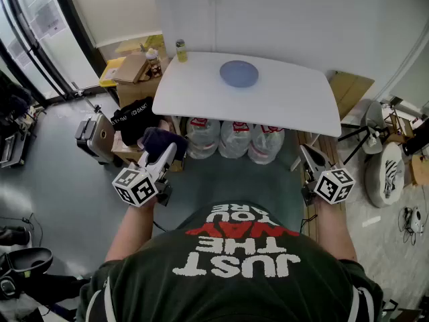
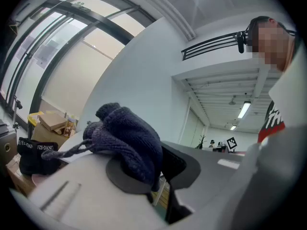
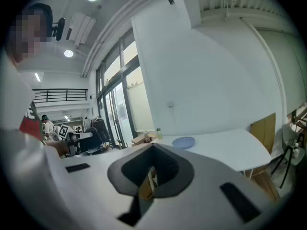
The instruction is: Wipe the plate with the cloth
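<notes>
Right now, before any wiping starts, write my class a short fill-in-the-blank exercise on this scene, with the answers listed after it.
1. The left gripper is shut on a dark blue knitted ____.
2. On the white table lies a single blue ____.
3. The right gripper is shut and holds ____.
4. Under the table stand ____ large water bottles.

Missing words: cloth; plate; nothing; three.
</notes>
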A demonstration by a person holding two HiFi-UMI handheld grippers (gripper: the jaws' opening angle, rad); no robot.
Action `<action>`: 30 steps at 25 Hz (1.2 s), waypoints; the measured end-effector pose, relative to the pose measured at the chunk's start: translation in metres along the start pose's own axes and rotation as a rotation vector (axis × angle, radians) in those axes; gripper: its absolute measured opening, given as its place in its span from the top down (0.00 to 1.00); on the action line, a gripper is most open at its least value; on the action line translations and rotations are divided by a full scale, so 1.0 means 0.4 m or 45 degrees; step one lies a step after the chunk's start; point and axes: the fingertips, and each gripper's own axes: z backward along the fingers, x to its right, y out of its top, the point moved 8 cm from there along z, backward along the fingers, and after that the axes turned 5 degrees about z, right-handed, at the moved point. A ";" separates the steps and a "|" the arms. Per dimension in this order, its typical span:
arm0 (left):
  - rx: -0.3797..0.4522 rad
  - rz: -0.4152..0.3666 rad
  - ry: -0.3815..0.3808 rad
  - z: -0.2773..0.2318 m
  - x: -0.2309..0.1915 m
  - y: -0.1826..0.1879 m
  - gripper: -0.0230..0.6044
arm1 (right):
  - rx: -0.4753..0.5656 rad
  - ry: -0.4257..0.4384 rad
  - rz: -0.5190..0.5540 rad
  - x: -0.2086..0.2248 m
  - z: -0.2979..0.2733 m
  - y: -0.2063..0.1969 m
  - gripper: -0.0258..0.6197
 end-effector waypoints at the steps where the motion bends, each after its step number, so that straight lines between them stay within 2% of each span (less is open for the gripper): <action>1: 0.000 -0.001 0.001 0.000 -0.001 -0.001 0.88 | 0.000 0.002 0.000 -0.001 -0.001 0.000 0.96; 19: 0.004 0.005 -0.010 0.005 -0.051 0.021 0.88 | -0.002 0.013 0.002 -0.030 -0.055 0.021 0.96; 24: -0.009 0.010 -0.018 0.026 -0.094 0.040 0.88 | 0.031 -0.017 -0.076 -0.038 -0.090 0.020 0.95; 30: -0.036 -0.012 -0.045 0.069 -0.179 0.087 0.88 | 0.049 -0.074 -0.074 -0.091 -0.156 0.030 0.95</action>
